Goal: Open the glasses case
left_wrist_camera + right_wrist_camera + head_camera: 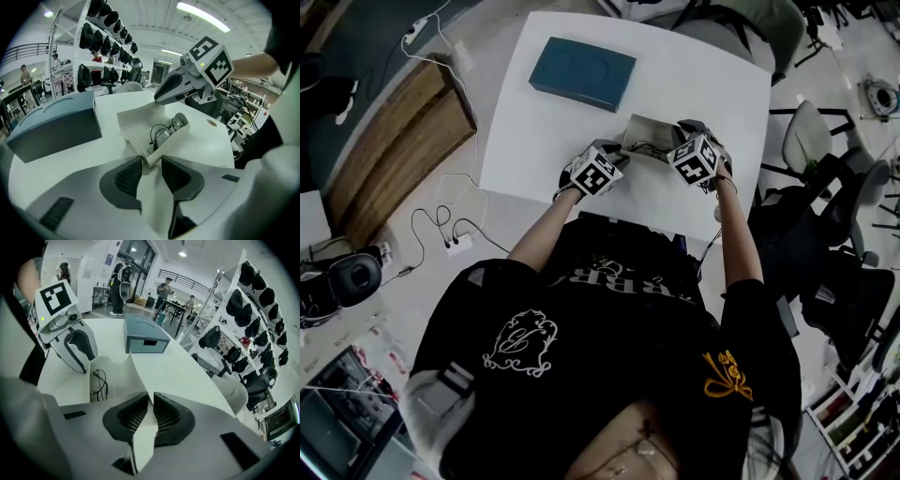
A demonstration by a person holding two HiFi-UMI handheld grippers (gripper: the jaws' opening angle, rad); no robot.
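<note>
The white glasses case (645,132) lies open on the white table (534,150), just in front of the person. Thin black-rimmed glasses (165,132) rest inside its tray. In the left gripper view the tray's near corner (149,157) sits between the dark pads of my left gripper (151,169), which touch it on both sides. My right gripper (151,409) is shut on the edge of the raised lid (136,376). The left gripper view shows it pinching the lid's top (140,110) from the right. In the head view both grippers flank the case, left (622,156) and right (673,141).
A dark teal box (582,72) lies on the table beyond the case, to its left. A small round mark (212,123) is on the tabletop to the right. Office chairs (825,178) stand right of the table, and a wooden bench (394,141) and cables lie to its left.
</note>
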